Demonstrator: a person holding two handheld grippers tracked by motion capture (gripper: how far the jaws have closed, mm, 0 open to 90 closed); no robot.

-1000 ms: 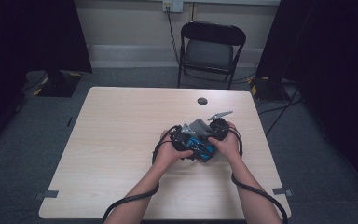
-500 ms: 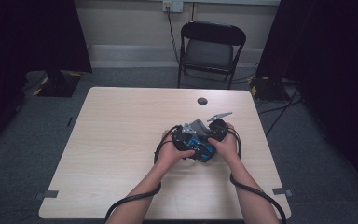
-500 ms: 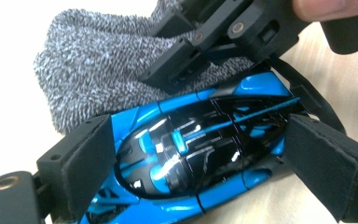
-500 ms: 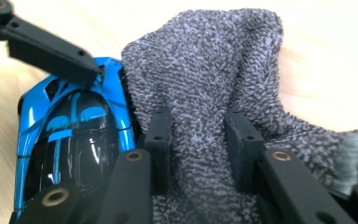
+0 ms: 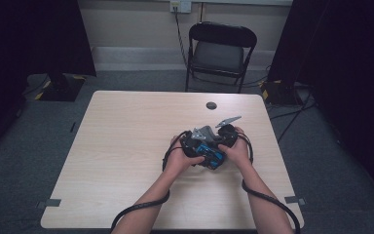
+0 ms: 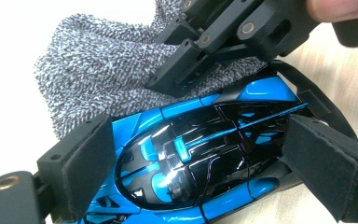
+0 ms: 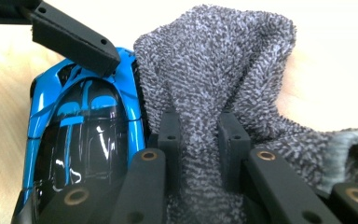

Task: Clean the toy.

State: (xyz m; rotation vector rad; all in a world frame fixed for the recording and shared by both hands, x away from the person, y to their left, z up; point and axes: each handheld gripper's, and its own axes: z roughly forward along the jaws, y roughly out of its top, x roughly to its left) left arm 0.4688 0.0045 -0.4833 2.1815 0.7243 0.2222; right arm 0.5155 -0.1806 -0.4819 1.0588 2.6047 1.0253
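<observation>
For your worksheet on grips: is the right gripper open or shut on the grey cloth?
Shut: the right gripper has just closed, its jaws pinching a bunched fold of grey cloth beside the blue toy car.

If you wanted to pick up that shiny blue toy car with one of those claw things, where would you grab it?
Probably across its body, one jaw on each flank, coming down over the roof. The blue toy car is long, narrow and glossy, so its sides offer the flattest faces. The left gripper already straddles it that way, padded jaws at either flank. The right gripper is shut on the grey cloth beside the car.
</observation>
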